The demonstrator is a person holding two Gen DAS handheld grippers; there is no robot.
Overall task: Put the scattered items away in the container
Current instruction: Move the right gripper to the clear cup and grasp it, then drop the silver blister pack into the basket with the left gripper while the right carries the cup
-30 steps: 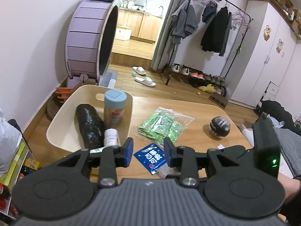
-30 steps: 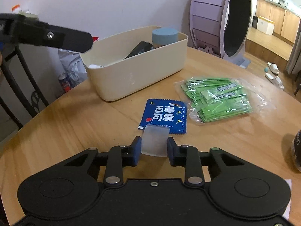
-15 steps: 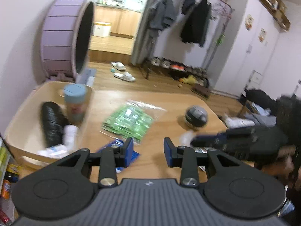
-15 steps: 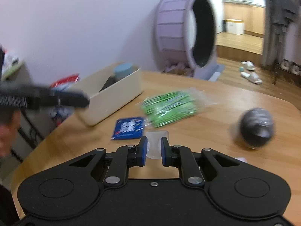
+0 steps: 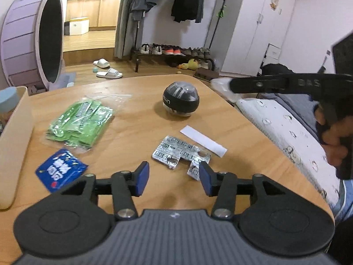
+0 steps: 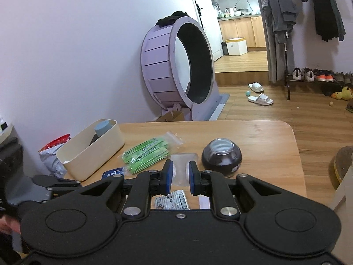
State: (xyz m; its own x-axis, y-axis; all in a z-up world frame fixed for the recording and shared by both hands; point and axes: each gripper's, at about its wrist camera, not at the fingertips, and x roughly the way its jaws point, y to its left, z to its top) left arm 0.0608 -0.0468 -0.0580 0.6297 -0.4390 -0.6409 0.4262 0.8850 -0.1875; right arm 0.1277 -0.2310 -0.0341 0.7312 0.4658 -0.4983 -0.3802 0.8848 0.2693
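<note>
My left gripper [image 5: 173,177] is open, low over the wooden table, just short of a silver pill blister pack [image 5: 179,154]. A blue snack packet [image 5: 60,169], a bag of green sachets [image 5: 80,123] and a black round ball [image 5: 181,98] lie on the table. The cream container [image 5: 13,145] stands at the left with a blue-lidded jar [image 5: 7,99] in it. My right gripper [image 6: 179,176] is shut on a clear plastic piece [image 6: 182,165], held above the table; the right wrist view also shows the container [image 6: 92,152], sachets [image 6: 146,154], ball [image 6: 221,159] and blister pack [image 6: 172,201].
A white paper strip [image 5: 203,140] lies beside the blister pack. A bed [image 5: 286,128] borders the table's right edge. A purple wheel [image 6: 176,70] stands on the floor behind the table. A red and silver bag [image 6: 53,152] sits beside the container.
Both grippers swung right, away from the container. The right gripper rose with the clear piece still in it. The left gripper has opened wider and now faces the blister pack.
</note>
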